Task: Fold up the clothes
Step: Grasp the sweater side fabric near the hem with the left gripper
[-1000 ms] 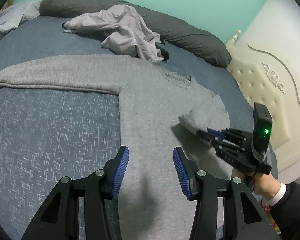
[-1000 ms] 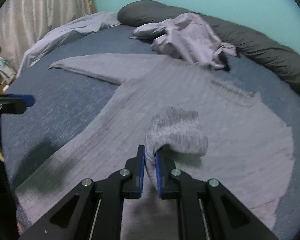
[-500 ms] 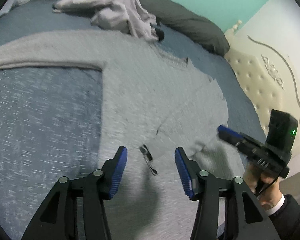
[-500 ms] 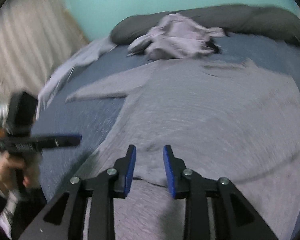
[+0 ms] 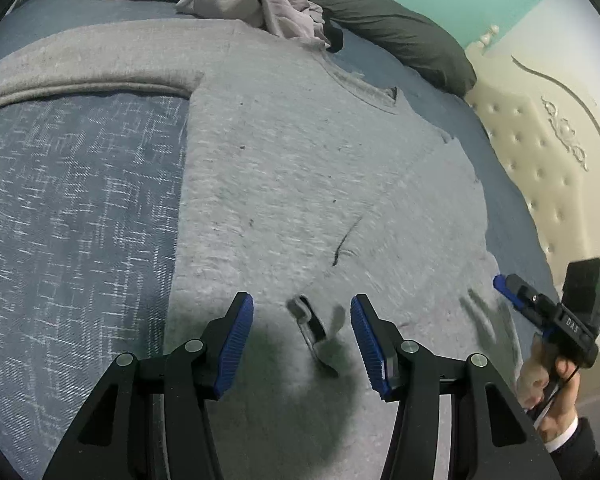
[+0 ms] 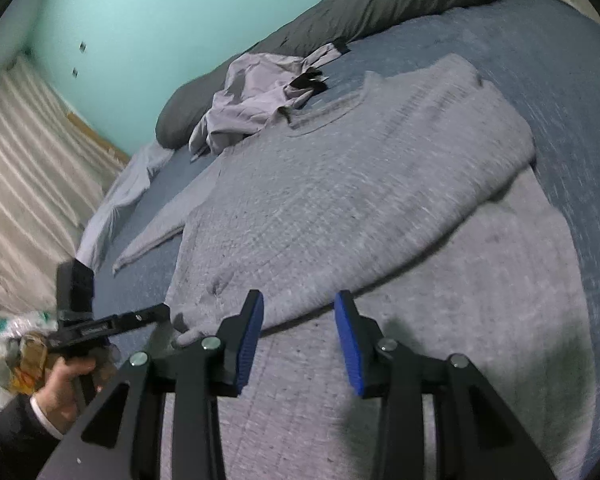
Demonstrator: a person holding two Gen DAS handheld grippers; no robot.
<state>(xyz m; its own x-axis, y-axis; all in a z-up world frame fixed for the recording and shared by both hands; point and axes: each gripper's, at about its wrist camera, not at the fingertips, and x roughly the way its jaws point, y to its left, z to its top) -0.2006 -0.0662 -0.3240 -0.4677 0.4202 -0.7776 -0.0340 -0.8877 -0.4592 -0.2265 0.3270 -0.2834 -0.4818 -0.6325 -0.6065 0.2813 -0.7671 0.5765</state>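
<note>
A grey knit sweater [image 5: 300, 152] lies flat on the blue bedspread [image 5: 80, 200]. One sleeve stretches out to the left. The other sleeve [image 6: 380, 200] is folded across the body, and its cuff [image 5: 310, 324] rests on the lower chest. My left gripper [image 5: 302, 340] hovers low over that cuff, open, with the cuff showing in the gap and neither pad pressing on it. My right gripper [image 6: 300, 320] is over the sweater's hem side; its jaws are opening and nothing is held between them. It also shows at the sweater's right edge in the left wrist view [image 5: 504, 284], held by a hand.
A crumpled lilac garment [image 5: 260, 4] lies beyond the collar, against a long dark grey pillow [image 5: 388, 24]. A cream tufted headboard [image 5: 548, 168] borders the bed on the right. A striped curtain [image 6: 24, 168] and a bag of clutter [image 6: 8, 360] stand off the bed's left side.
The right gripper let go of the sleeve cuff, leaving the sleeve folded over the body, then drew back toward the sweater's edge and rolled. The left gripper sank closer to the cuff.
</note>
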